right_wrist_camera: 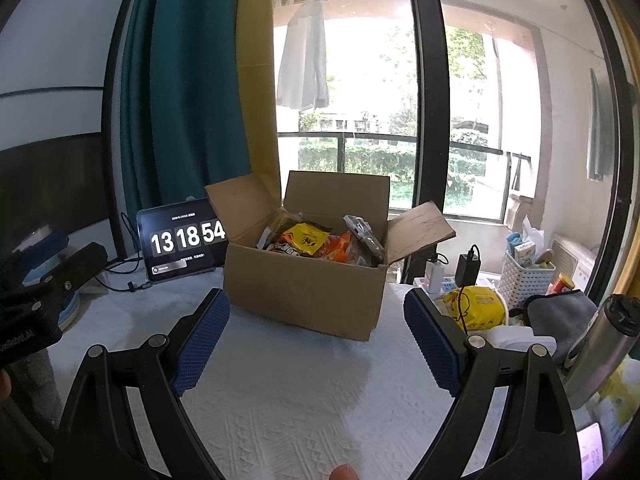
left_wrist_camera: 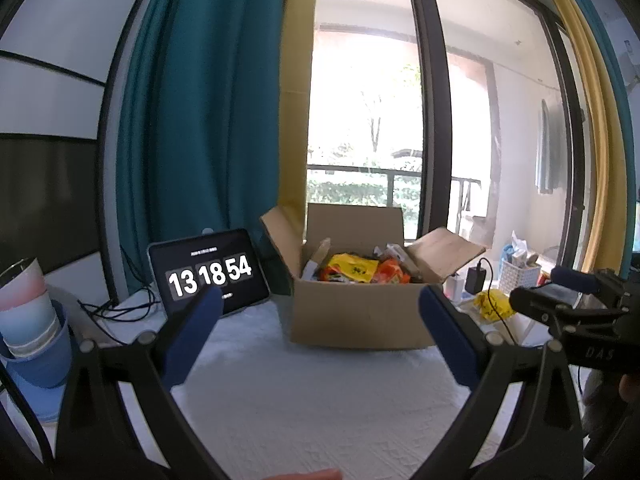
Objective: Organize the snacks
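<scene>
Window [left_wrist_camera: 364, 128] glare — backlit, edges warped

Tablet [left_wrist_camera: 208, 270] screen reads "13 18 54" in large white digits; smaller lines too tiny to read. Right gripper [left_wrist_camera: 576, 308] body carries faint letters "DAS".

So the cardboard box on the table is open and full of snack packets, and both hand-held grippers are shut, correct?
Not quite. The cardboard box is open with snack packets inside, but the left hand-held gripper and right hand-held gripper are open and empty, as each wrist view shows.
</scene>
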Available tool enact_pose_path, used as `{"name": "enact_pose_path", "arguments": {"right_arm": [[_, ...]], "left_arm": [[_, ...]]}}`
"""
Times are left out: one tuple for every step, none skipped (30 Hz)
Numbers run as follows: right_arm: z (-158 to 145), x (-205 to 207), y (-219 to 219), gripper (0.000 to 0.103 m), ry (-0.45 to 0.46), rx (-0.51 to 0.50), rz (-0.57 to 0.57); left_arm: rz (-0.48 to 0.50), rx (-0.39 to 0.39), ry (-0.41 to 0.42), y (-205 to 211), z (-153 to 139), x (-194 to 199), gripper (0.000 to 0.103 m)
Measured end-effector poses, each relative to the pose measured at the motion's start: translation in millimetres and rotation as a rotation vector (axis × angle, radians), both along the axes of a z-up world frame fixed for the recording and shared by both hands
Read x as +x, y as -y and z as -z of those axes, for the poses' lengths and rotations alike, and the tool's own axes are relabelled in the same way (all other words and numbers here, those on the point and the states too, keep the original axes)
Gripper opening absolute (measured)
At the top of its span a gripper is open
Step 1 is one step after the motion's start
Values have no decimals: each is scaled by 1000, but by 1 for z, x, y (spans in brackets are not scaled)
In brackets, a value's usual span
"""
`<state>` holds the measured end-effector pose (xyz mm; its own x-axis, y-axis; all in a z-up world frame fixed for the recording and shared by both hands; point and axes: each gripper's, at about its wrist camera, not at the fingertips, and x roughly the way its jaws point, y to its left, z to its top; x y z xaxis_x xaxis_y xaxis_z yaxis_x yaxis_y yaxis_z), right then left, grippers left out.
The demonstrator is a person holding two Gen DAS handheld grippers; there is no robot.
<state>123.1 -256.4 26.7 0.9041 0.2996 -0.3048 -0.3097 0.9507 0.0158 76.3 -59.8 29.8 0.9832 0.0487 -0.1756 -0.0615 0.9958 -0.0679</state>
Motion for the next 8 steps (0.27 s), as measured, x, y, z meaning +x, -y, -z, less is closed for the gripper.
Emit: {"name": "enact_pose_path", "arguments": {"right_arm": [[0, 0, 0, 91, -1, 1, 2], [0, 1, 0, 91, -2, 1, 4], [1, 1, 0, 91, -3, 2, 6], [1, 2, 0, 91, -6, 3, 7], [1, 3, 0, 91, -8, 2, 9], [2, 3, 0, 91, -9, 3, 11], [2, 3, 1, 91, -7, 5, 10], [3, 3, 1, 91, -10, 8, 9]], "left_arm": [[3, 1, -2, 0, 0, 1, 100], [5, 2, -3, 1, 0, 2, 100], [7, 4, -3, 1, 0, 3, 100], [9, 5, -5, 2, 0, 4, 100], [14, 4, -9, 3, 0, 5, 100], [22, 0, -12, 3, 1, 6, 100], [32, -3, -15, 3, 2, 8, 100], [37, -1, -24, 4, 3, 11, 100]]}}
